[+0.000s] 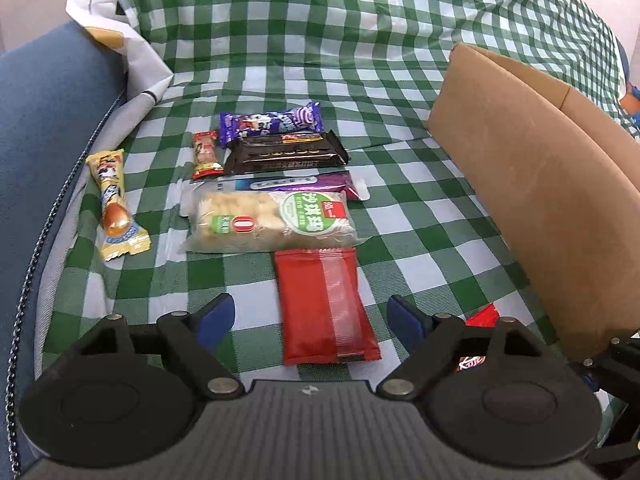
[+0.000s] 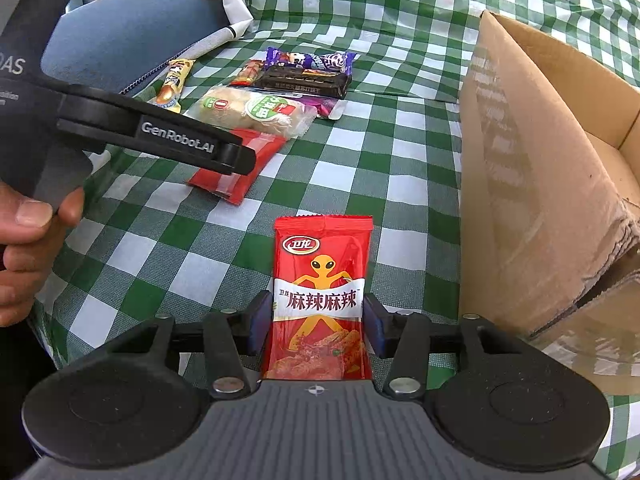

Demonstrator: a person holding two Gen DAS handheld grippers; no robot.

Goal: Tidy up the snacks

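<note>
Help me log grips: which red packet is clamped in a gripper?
The red alien-print packet, pinched by the right gripper; the plain red packet lies loose.

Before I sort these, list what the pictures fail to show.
- Box interior: right wrist view, mostly behind its near wall; left wrist view shows only the outside.
- Purple packet: both views, largely under the rice-cake pack.
- Alien packet bottom: right wrist view, hidden by the right gripper.

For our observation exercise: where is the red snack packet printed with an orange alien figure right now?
In the right wrist view, the red alien-print snack packet stands between the right gripper's jaws, low in the centre over the green checked cloth, with the brown cardboard box to its right.
</note>
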